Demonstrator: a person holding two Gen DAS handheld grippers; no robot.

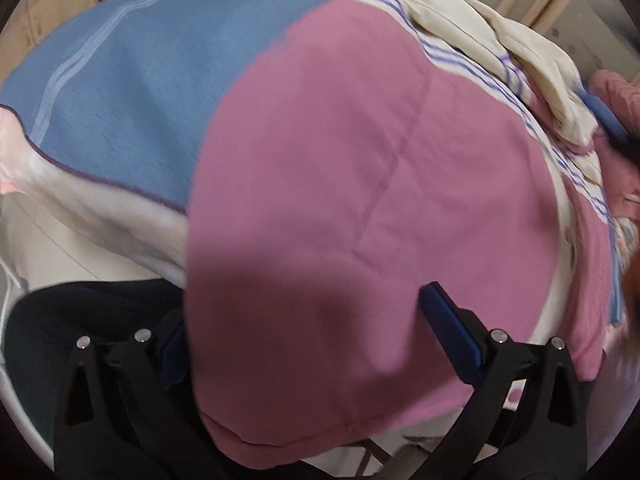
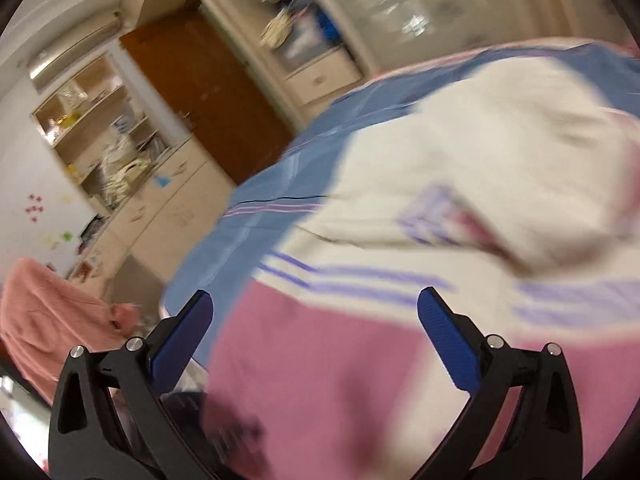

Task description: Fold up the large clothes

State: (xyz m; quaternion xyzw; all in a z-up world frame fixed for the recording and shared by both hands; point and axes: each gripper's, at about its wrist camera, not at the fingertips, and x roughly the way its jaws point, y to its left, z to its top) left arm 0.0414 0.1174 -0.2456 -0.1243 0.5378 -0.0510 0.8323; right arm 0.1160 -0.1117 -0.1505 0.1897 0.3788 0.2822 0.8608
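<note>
Both grippers — left gripper (image 1: 312, 328), right gripper (image 2: 316, 320) — jaws wide apart over pink garment (image 1: 360, 184).

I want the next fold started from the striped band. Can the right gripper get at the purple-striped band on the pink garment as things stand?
Probably yes. The right gripper is open and holds nothing, and the purple-striped band lies uncovered just ahead of its fingers, with only flat pink garment between.
</note>
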